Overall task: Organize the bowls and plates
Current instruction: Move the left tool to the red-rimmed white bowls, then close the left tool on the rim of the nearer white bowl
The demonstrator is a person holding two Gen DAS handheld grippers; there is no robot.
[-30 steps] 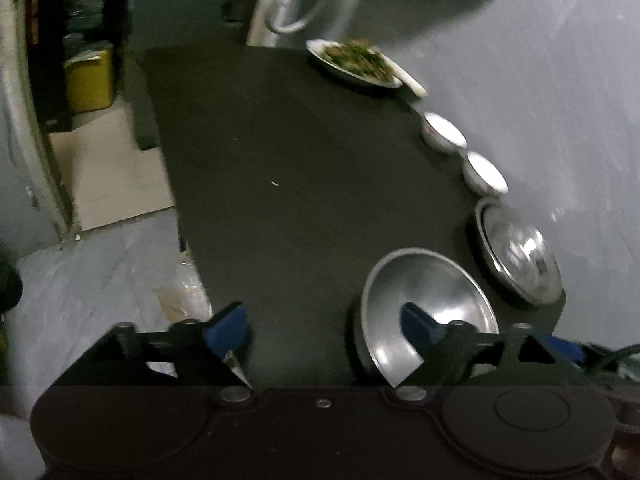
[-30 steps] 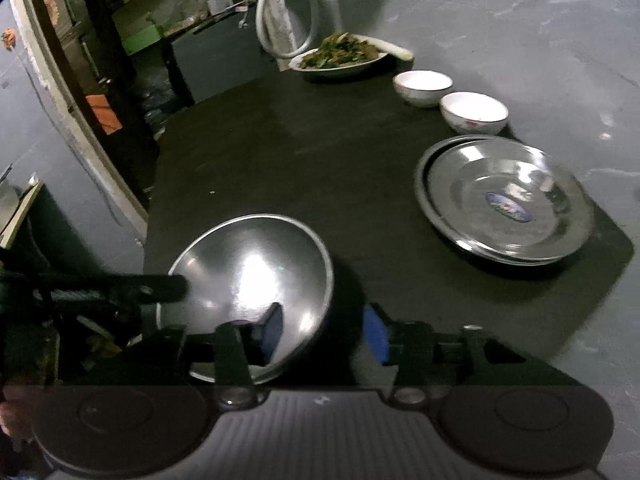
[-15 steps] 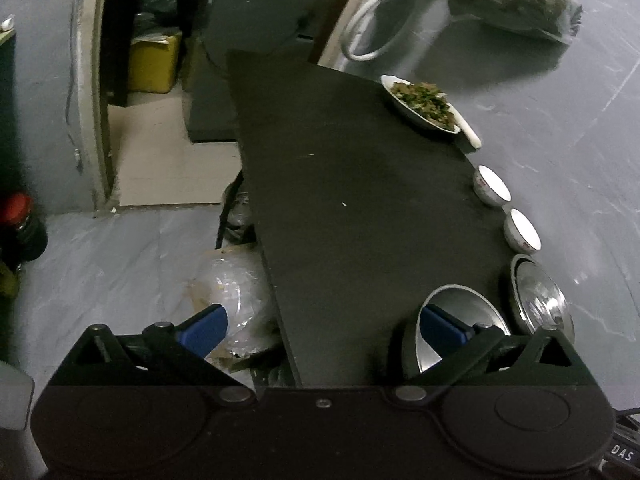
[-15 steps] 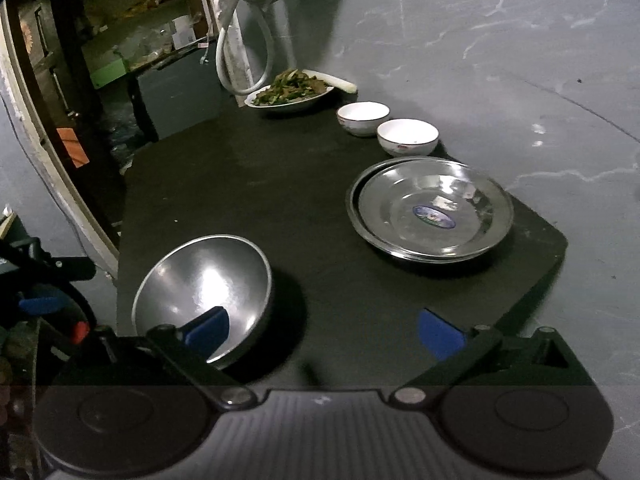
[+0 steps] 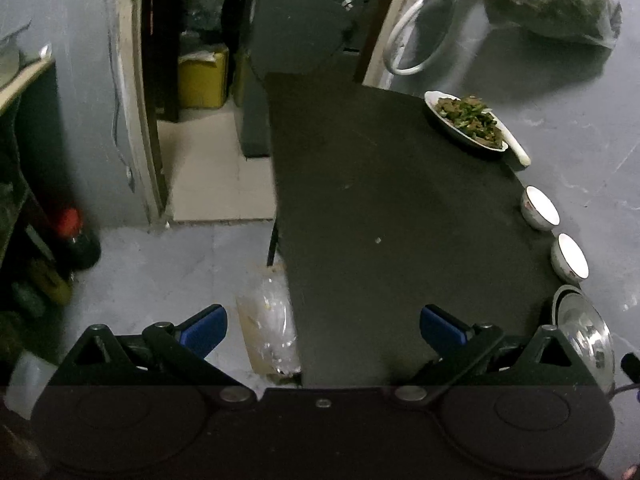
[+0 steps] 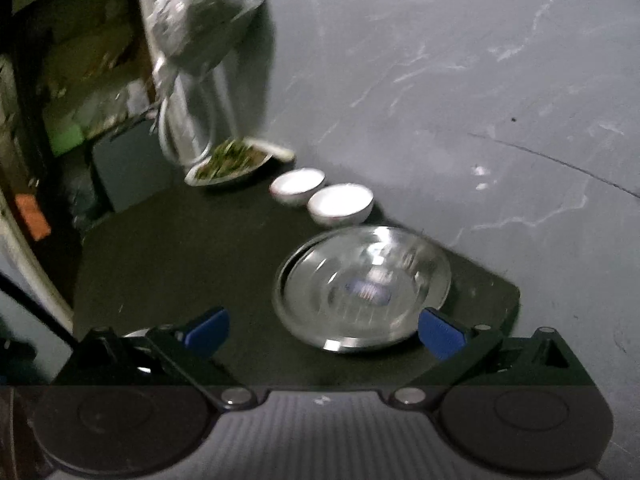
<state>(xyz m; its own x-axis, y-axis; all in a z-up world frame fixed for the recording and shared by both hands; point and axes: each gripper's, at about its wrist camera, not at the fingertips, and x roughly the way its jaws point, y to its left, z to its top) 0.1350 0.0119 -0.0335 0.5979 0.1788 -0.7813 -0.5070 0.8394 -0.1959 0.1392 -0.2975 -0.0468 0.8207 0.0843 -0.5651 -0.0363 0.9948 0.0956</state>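
Note:
A stack of steel plates (image 6: 360, 284) lies on the black table (image 6: 180, 248) near its right end, and shows at the right edge of the left wrist view (image 5: 588, 332). Beyond it stand two white bowls (image 6: 342, 202) (image 6: 298, 186), then a plate of green food (image 6: 230, 162). Only a sliver of the steel bowl (image 6: 136, 334) shows, behind my right gripper's left finger. My right gripper (image 6: 323, 328) is open and empty, just short of the steel plates. My left gripper (image 5: 323, 328) is open and empty over the table's near left edge.
A clear plastic bag (image 5: 272, 332) lies on the floor by the table's left edge. A yellow container (image 5: 202, 80) stands in the doorway, and a red-capped bottle (image 5: 78, 236) at far left. A bag (image 6: 200, 12) and a white hose hang on the grey wall behind the table.
My right gripper opened wide, left the steel bowl and swung right toward the steel plates. My left gripper opened slightly, rose and drew back; the steel bowl dropped out of its view.

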